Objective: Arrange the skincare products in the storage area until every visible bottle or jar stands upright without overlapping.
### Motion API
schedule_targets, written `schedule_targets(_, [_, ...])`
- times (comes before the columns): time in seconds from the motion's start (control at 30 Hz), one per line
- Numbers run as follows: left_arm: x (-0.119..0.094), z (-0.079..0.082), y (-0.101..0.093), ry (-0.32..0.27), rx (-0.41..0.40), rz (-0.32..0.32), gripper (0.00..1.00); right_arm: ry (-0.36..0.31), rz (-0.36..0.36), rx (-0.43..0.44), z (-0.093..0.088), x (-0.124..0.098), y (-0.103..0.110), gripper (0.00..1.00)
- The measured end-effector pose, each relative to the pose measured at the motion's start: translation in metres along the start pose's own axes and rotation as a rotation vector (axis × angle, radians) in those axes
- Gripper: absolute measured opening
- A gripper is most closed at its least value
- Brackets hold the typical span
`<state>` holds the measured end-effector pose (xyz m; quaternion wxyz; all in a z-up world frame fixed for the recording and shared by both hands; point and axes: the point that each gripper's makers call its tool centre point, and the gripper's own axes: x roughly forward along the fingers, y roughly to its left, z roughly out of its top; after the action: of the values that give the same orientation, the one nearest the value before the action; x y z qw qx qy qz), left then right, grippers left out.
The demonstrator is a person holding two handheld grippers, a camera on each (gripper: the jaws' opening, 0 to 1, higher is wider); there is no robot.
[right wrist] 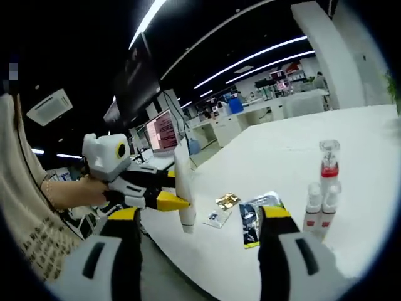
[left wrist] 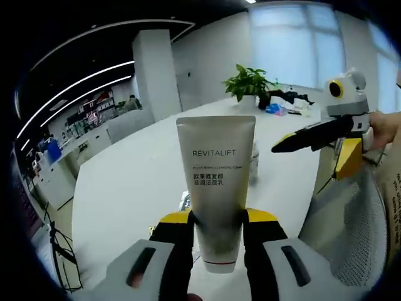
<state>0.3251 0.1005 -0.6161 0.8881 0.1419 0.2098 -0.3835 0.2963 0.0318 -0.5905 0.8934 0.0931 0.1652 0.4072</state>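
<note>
Grey tube reading REVITALIFT is squeezed between the left gripper jaws, held up above the white table. The right gripper jaws are wide apart, holding nothing, near the tube.

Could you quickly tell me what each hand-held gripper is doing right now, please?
Left hand-held gripper: shut on the tube, held off the table.
Right hand-held gripper: open, holding nothing.

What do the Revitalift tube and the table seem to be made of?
Revitalift tube: probably soft plastic, matte grey fading darker, with a flat crimped top end; the left tool is shut on it. Table: smooth white top with a slight sheen, possibly laminate; the look leaves it open.
</note>
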Motion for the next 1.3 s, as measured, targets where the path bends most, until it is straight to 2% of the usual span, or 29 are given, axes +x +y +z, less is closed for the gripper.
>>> schedule_targets(0.17, [0.005,0.003,-0.024,0.009,0.056,-0.023,0.27,-0.030,0.036,0.062,0.010,0.008,0.011,0.60])
schedule_targets(0.3, [0.006,0.002,-0.042,0.015,0.071,-0.051,0.27,-0.029,0.026,0.056,0.010,0.014,0.017,0.53])
schedule_targets(0.43, [0.006,0.001,-0.056,0.021,0.081,-0.073,0.27,-0.025,0.024,0.074,0.007,0.015,0.020,0.42])
schedule_targets(0.6, [0.008,0.004,-0.064,0.016,0.083,-0.089,0.27,-0.001,-0.003,0.080,-0.002,0.015,0.018,0.38])
schedule_targets(0.67, [0.009,0.005,-0.066,0.014,0.085,-0.090,0.27,0.013,-0.013,0.083,-0.005,0.014,0.017,0.31])
schedule_targets(0.73, [0.009,0.005,-0.068,0.016,0.083,-0.093,0.27,0.040,-0.025,0.091,-0.011,0.013,0.015,0.18])
schedule_targets(0.77, [0.010,0.005,-0.068,0.019,0.087,-0.092,0.27,0.033,-0.044,0.077,-0.010,0.013,0.011,0.18])
schedule_targets(0.8, [0.010,0.004,-0.069,0.024,0.091,-0.092,0.27,0.042,-0.028,0.099,-0.012,0.013,0.014,0.18])
schedule_targets(0.87, [0.009,0.004,-0.070,0.027,0.092,-0.096,0.28,0.044,-0.036,0.091,-0.013,0.012,0.014,0.17])
schedule_targets(1.0, [0.009,0.003,-0.073,0.036,0.078,-0.123,0.28,0.038,-0.062,0.049,-0.013,0.005,0.010,0.13])
schedule_targets(1.1, [0.009,0.008,-0.081,0.018,0.101,-0.168,0.28,0.048,-0.040,-0.024,-0.009,-0.001,0.012,0.12])
schedule_targets(1.2, [0.011,0.012,-0.087,0.014,0.119,-0.215,0.30,0.056,-0.001,-0.050,-0.004,-0.006,0.013,0.11])
schedule_targets(1.3, [0.011,0.018,-0.095,-0.001,0.127,-0.293,0.31,0.084,0.089,-0.113,-0.003,-0.013,0.020,0.11])
